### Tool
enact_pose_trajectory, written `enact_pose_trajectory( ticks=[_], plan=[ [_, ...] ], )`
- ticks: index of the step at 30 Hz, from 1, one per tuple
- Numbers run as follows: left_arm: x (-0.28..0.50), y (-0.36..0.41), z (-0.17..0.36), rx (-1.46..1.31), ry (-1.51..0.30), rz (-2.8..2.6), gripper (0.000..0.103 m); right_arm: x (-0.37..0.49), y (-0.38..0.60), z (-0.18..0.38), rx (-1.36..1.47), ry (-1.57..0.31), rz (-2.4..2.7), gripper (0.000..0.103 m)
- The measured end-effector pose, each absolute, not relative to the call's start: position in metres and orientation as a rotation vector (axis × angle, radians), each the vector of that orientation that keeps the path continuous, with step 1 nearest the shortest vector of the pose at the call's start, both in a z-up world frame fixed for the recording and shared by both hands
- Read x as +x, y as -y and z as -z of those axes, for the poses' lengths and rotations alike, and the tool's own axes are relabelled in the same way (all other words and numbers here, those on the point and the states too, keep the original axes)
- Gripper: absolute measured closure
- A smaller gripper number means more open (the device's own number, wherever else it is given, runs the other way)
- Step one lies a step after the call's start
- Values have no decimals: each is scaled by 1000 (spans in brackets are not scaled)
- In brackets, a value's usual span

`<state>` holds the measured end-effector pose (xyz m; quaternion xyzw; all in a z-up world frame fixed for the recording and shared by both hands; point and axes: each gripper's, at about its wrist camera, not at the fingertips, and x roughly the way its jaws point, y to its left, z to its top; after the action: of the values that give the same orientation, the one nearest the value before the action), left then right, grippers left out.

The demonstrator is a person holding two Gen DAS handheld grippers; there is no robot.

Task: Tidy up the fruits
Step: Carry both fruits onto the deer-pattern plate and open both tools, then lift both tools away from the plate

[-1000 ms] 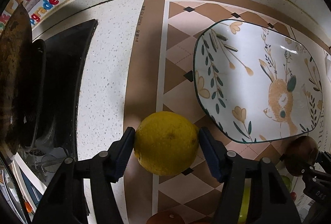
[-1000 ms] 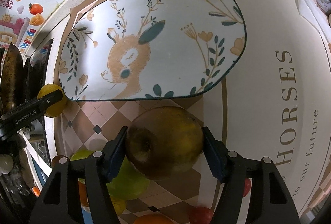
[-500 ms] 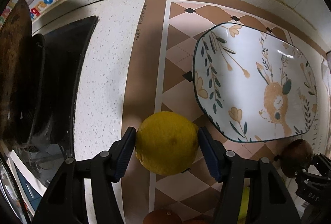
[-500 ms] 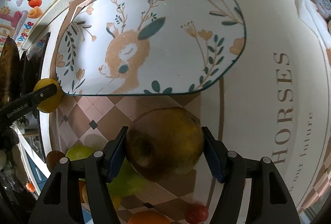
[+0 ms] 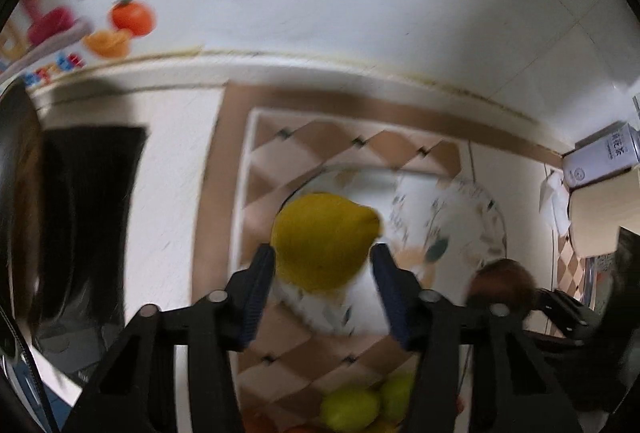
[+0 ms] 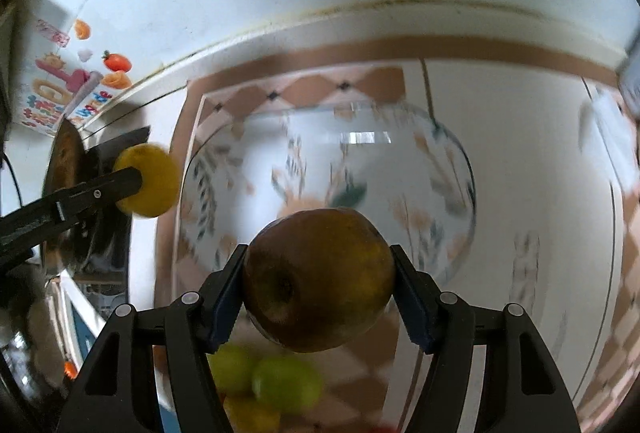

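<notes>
A yellow lemon (image 5: pixel 320 233) hangs above the left rim of the deer-patterned plate (image 5: pixel 472 209), and my left gripper (image 5: pixel 322 252) grips it while its jaws are still closing. The right wrist view shows that lemon (image 6: pixel 154 181) at the left, with one left finger across it. My right gripper (image 6: pixel 318 253) is shut on a brown-green round fruit (image 6: pixel 320 281), held over the near side of the plate (image 6: pixel 400 161). That fruit (image 5: pixel 502 281) also appears at the right of the left wrist view. Both views are blurred.
The plate lies on a brown and cream checked mat (image 5: pixel 320 141) on a white counter. A black hob and a dark pan (image 5: pixel 80 233) stand to the left. Green and yellow fruits (image 6: pixel 280 381) lie near the front. A white tin (image 5: pixel 604 161) stands at the right, by the wall.
Both grippers have risen off the mat with their fruits, and more of the wall shows now. The lemon and the brown-green fruit now hang over the plate's edges.
</notes>
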<state>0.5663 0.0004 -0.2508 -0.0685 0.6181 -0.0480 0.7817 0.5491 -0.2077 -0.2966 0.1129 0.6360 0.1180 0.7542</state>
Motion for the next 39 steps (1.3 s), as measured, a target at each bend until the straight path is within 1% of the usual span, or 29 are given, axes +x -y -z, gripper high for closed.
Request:
enact_pose_trajectory(
  ticks=[4,6,9,15,16,17,19,20,21,22,23,24,25,26,30,32,36,39],
  plan=[
    [604,26,290,-117,-1405,128,58,591,198,327,173,-1425,-256,34],
    [611,31,303,-106,-1425,121,59,605,198,340,122,-1439,-224,33],
    [616,34,309,-118,-1437,131,59,614,202,351,152,-1474,-237,33],
    [616,39,306,-88,-1439,117,59,618,202,355,151,-1498,-262,33],
    [616,39,303,-81,-1433,109,57,619,203,355,151,-1513,-262,32],
    [616,39,298,-75,-1424,93,57,620,203,356,151,-1533,-254,30],
    [612,32,286,-81,-1400,56,56,618,210,350,164,-1540,-241,16],
    [609,29,281,-86,-1393,42,54,616,213,344,162,-1527,-233,6],
    [606,26,277,-85,-1389,33,50,613,217,337,162,-1516,-223,5],
    [602,24,274,-83,-1385,31,44,610,220,331,161,-1511,-213,5],
    [598,24,272,-72,-1382,25,33,606,222,323,152,-1510,-197,5],
    [593,24,269,-53,-1380,15,26,602,227,319,145,-1507,-187,5],
    [588,24,267,-36,-1378,6,16,596,229,313,133,-1503,-169,5],
    [581,24,265,-22,-1374,-2,13,591,230,308,130,-1499,-156,5],
    [554,24,255,-14,-1371,-3,12,565,230,290,135,-1480,-102,5],
    [542,26,249,-4,-1359,-4,8,548,230,282,138,-1471,-84,5],
    [514,28,225,16,-1320,8,8,516,221,262,141,-1439,-51,5],
    [493,28,202,50,-1257,5,8,491,216,240,139,-1390,-39,5]
  ],
)
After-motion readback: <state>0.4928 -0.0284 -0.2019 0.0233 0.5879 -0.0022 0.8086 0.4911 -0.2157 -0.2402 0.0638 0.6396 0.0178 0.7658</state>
